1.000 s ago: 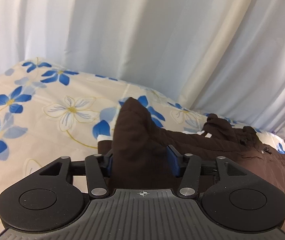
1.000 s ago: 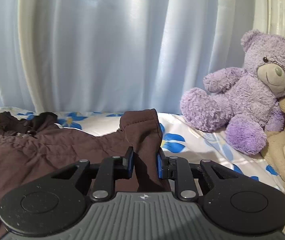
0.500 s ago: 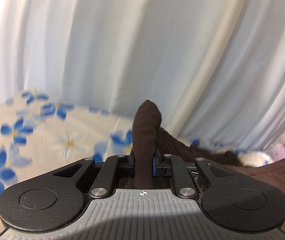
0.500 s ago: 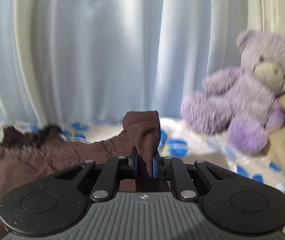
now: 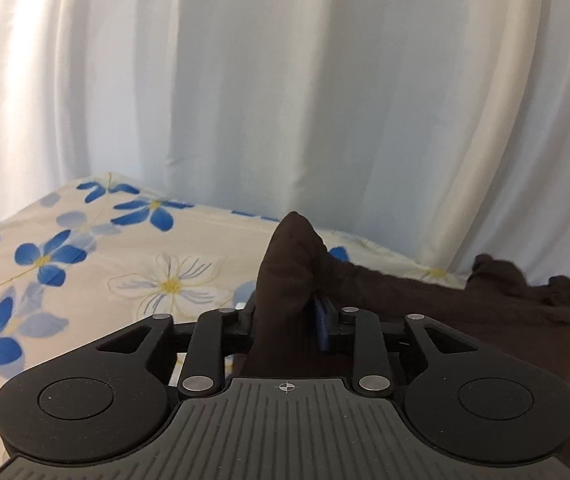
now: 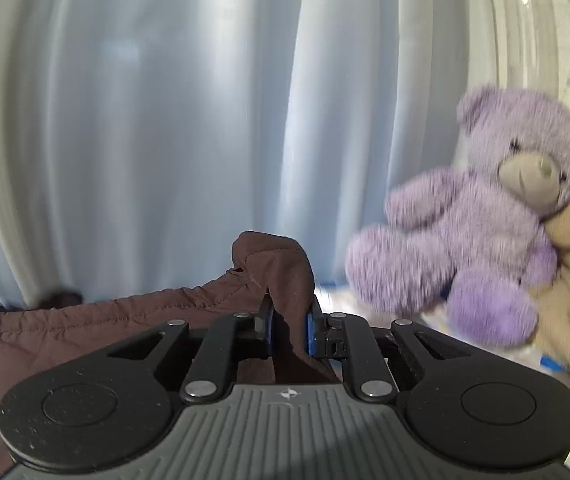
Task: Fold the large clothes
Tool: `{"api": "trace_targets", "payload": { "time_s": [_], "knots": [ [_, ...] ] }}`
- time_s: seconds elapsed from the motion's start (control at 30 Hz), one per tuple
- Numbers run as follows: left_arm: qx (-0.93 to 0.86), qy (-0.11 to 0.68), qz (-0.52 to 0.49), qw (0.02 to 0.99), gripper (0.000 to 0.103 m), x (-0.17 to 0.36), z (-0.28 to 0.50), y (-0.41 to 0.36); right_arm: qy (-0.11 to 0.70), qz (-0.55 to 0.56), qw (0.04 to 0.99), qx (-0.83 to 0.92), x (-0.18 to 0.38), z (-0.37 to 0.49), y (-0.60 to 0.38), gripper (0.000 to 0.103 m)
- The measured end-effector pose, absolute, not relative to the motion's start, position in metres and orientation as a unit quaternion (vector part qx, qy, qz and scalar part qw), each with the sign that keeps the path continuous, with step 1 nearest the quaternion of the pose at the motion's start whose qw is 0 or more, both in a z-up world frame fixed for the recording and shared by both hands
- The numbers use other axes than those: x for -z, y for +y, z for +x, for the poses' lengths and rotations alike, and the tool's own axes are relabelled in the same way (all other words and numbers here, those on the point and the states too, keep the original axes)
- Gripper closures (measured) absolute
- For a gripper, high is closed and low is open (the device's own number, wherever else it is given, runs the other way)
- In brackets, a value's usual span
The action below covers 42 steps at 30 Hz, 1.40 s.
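Your left gripper is clamped on a bunched corner of the brown jacket, above the flowered bedsheet. The garment stretches rightward from there, long axis running between your hands. Your right gripper pinches the opposite corner, near the bed's right edge beside the purple teddy bear. Both ends look equally held, so the fold likely carries forward together.

left tongs pinch brown garment above floral bedsheet.
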State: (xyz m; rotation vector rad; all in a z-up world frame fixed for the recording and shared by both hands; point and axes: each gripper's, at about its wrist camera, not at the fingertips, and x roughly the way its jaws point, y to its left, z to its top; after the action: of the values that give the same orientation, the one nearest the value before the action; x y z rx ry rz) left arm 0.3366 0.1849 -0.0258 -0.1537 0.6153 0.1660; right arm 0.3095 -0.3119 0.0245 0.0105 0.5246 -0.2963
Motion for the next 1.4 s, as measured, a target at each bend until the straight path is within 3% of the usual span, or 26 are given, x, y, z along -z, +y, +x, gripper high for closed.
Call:
{"api": "trace_targets", "payload": {
  "time_s": [0.07,0.17,0.2,0.33,0.43,0.53,0.57,0.63,0.67,0.7,0.87,1.0,1.3,1.4],
  "knots": [
    [-0.088,0.311,-0.103,0.941,0.052,0.034,0.337,0.196,0.272,-0.002,0.949,0.159,-0.002,0.311,-0.313,0.085],
    [-0.123,0.328,-0.134,0.927,0.016,0.04,0.34,0.213,0.289,0.003,0.941,0.174,0.018,0.314,-0.318,0.08],
    [-0.13,0.332,-0.141,0.923,0.014,0.039,0.339,0.216,0.299,0.006,0.938,0.175,0.021,0.317,-0.32,0.075],
    [-0.162,0.339,-0.108,0.921,0.015,0.014,0.328,0.211,0.316,0.021,0.93,0.185,0.015,0.319,-0.324,0.053],
    [-0.188,0.338,-0.065,0.92,0.016,-0.016,0.32,0.184,0.251,0.033,0.948,0.193,-0.015,0.296,-0.321,0.052],
    [-0.117,0.315,-0.094,0.937,0.015,-0.038,0.32,0.145,0.18,0.063,0.973,0.129,-0.043,0.28,-0.296,0.054],
    [-0.095,0.313,-0.102,0.94,0.015,-0.042,0.322,0.13,0.18,0.07,0.977,0.091,-0.048,0.282,-0.281,0.056],
    [-0.047,0.307,-0.107,0.944,0.012,-0.04,0.33,0.097,0.207,0.088,0.974,0.012,-0.047,0.294,-0.246,0.07],
    [-0.032,0.311,-0.102,0.944,0.011,-0.035,0.336,0.082,0.225,0.101,0.969,-0.021,-0.044,0.301,-0.228,0.089],
    [-0.026,0.318,-0.097,0.943,0.011,-0.028,0.342,0.066,0.247,0.113,0.961,-0.049,-0.038,0.309,-0.211,0.099],
    [-0.014,0.339,-0.086,0.937,0.011,0.025,0.357,0.032,0.31,0.153,0.932,-0.107,0.001,0.332,-0.158,0.1],
    [-0.019,0.319,-0.049,0.946,0.008,0.052,0.353,0.023,0.3,0.139,0.938,-0.105,0.029,0.332,-0.158,0.103],
    [0.005,0.325,-0.097,0.941,0.009,0.046,0.353,0.044,0.294,0.116,0.943,-0.107,0.031,0.335,-0.153,0.103],
    [-0.006,0.329,-0.066,0.942,0.012,0.04,0.357,0.056,0.292,0.1,0.944,-0.117,0.028,0.335,-0.163,0.103]
  ]
}}
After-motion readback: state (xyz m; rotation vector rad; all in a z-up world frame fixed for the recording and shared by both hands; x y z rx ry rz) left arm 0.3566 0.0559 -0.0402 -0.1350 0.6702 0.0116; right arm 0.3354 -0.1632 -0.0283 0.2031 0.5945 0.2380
